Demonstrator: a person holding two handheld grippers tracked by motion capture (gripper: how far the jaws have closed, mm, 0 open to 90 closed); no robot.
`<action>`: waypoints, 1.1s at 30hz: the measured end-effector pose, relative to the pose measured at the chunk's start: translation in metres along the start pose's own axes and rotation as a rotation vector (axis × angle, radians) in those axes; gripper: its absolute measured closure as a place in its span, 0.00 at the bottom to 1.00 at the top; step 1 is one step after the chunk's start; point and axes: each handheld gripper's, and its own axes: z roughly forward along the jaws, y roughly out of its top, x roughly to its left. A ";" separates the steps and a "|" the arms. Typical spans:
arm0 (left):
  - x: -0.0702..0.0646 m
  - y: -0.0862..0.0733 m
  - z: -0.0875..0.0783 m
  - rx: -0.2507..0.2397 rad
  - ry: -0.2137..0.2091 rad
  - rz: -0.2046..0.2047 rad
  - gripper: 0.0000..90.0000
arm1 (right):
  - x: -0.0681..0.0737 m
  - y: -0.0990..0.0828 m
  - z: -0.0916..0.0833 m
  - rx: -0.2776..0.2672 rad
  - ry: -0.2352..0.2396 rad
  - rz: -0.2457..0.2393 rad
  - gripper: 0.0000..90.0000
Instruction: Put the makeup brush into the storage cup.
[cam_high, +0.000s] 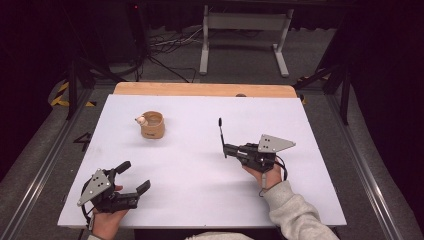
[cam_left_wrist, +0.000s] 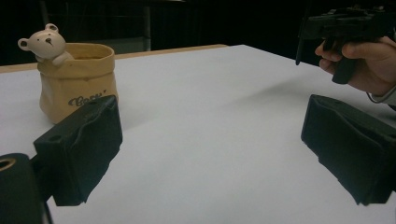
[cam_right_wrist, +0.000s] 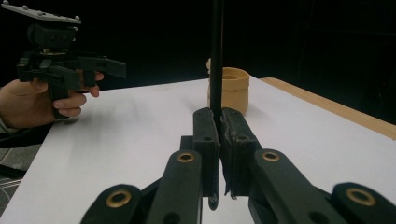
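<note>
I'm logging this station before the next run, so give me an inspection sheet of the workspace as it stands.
Surface: white board on a wooden table, no marks seen.
Job's things: thin black stick, upright; tan pot with a small bear figure at its rim, standing apart from both grippers.
Clutter: nothing seen.
Grippers: right gripper shut on the stick; left gripper open, nothing between its jaws.
Cables: one trails from the right gripper at the wrist; a bundle on the floor behind the table.
Surroundings: dark room, white metal stand beyond the table.

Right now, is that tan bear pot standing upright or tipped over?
Upright. The tan pot sits flat on the white table, its mouth facing up, the bear peeking over its rim.
</note>
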 end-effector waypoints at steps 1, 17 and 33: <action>0.000 0.000 0.000 0.003 -0.002 0.004 0.07 | 0.002 0.000 0.000 -0.003 0.003 -0.003 0.95; -0.003 0.004 0.003 0.003 -0.016 0.003 0.07 | 0.020 -0.010 0.019 -0.015 0.025 -0.020 0.95; -0.020 0.049 0.038 -0.023 -0.133 0.043 0.06 | 0.023 -0.009 0.021 -0.031 0.030 -0.018 0.95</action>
